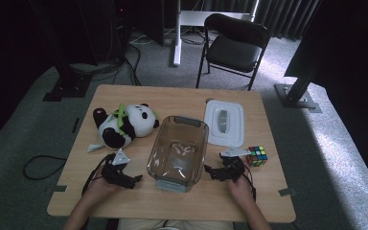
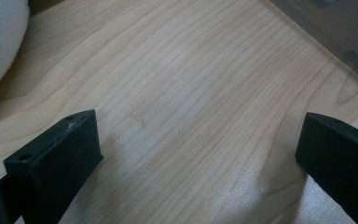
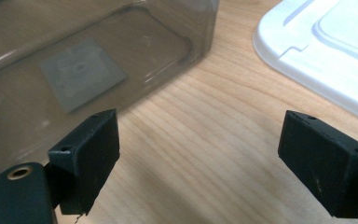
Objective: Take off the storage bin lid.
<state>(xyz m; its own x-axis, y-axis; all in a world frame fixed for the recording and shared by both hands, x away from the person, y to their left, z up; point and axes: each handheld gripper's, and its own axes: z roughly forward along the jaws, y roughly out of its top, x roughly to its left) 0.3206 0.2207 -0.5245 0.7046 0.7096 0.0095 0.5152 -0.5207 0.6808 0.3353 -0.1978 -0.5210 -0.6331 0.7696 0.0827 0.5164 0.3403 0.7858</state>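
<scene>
Behind the light wooden table [image 1: 182, 98] sits a black folding chair [image 1: 233, 45] on a grey carpet floor. On the table, a clear plastic box with no lid on [image 1: 178, 151] sits in the middle, so both hands can get to it. Its flat white lid [image 1: 224, 122] lies just beside it on the right, which leaves the box open for putting things in. A black and white panda soft toy with a green strap [image 1: 123, 124] lies on the left, near the box. A little cube with many colours [image 1: 257, 155] sits on the right, below the lid. The left tool [image 1: 124, 180] rests low on the table between the panda and the box; its jaws are wide apart and hold nothing. The right tool [image 1: 219, 171] rests on the other side of the box, close to the cube, also wide open and holding nothing. I think the toys go in the box, and each tool waits close to the toy on its side.
</scene>
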